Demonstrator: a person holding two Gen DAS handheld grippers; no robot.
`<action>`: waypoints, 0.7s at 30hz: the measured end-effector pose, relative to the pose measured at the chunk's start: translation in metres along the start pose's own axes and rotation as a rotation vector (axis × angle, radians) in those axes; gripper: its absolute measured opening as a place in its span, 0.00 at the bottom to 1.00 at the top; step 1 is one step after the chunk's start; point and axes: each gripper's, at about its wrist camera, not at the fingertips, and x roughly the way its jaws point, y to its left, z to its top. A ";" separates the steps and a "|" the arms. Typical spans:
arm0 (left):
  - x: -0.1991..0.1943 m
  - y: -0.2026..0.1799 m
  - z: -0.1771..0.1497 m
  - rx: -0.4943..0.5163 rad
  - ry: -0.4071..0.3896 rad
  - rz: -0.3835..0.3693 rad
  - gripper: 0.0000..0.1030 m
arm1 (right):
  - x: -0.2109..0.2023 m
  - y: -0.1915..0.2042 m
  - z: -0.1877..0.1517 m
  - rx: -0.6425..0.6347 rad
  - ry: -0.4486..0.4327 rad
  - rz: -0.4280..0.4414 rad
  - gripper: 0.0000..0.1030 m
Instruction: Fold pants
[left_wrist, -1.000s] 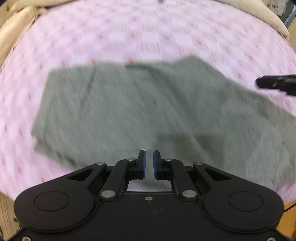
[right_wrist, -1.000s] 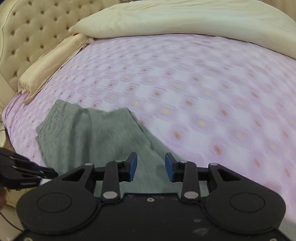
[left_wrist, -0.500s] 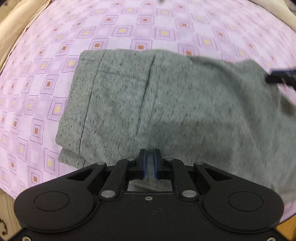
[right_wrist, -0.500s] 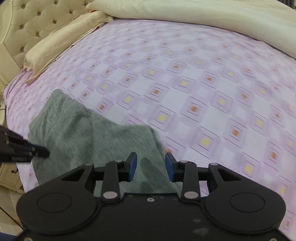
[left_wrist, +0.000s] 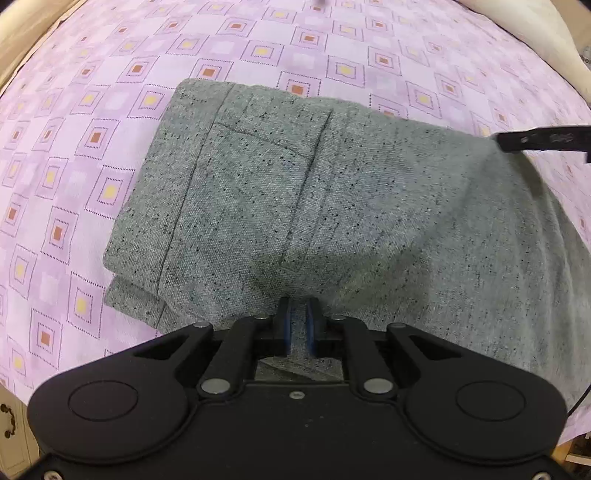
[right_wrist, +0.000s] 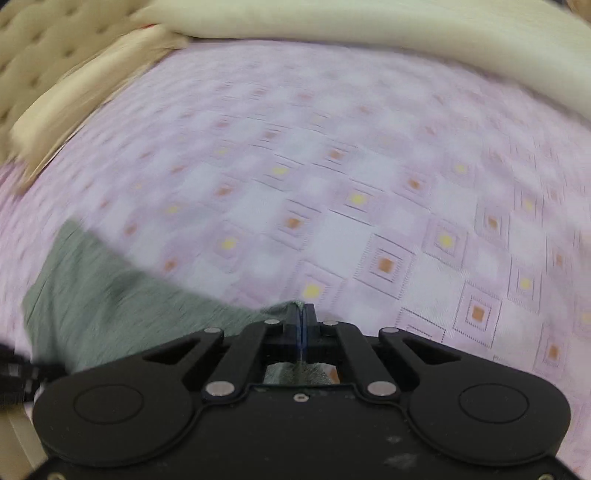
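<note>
Grey speckled pants (left_wrist: 332, 203) lie folded on a pink checked bedsheet (left_wrist: 92, 110), with a seam and a pocket line showing on top. My left gripper (left_wrist: 299, 321) is shut on the near edge of the fabric, and a strip of grey cloth shows between its blue pads. At the far right of the left wrist view, the right gripper's fingers (left_wrist: 535, 138) meet the pants' far edge. In the blurred right wrist view my right gripper (right_wrist: 303, 314) is shut on a corner of the pants (right_wrist: 110, 295), and cloth shows under its fingers.
Cream pillows and a duvet (right_wrist: 369, 22) lie along the far side of the bed, beside a tufted headboard (right_wrist: 37, 48). The bed's edge and a pale cabinet (left_wrist: 11, 424) are at the lower left. Open sheet (right_wrist: 406, 184) stretches ahead of the right gripper.
The right gripper's jaws have gone from wide apart to shut on the pants' corner. Both grippers have come lower and closer to the cloth. The pants now fill more of the left view.
</note>
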 end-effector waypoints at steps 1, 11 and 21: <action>-0.001 0.000 0.000 0.002 0.000 -0.003 0.17 | 0.005 0.007 -0.002 -0.033 0.009 -0.012 0.01; -0.023 -0.002 0.030 0.091 -0.076 0.075 0.17 | -0.063 0.031 -0.046 -0.006 -0.089 0.175 0.36; -0.010 0.021 0.006 0.158 0.044 0.170 0.18 | -0.067 0.106 -0.181 -0.112 0.230 0.250 0.35</action>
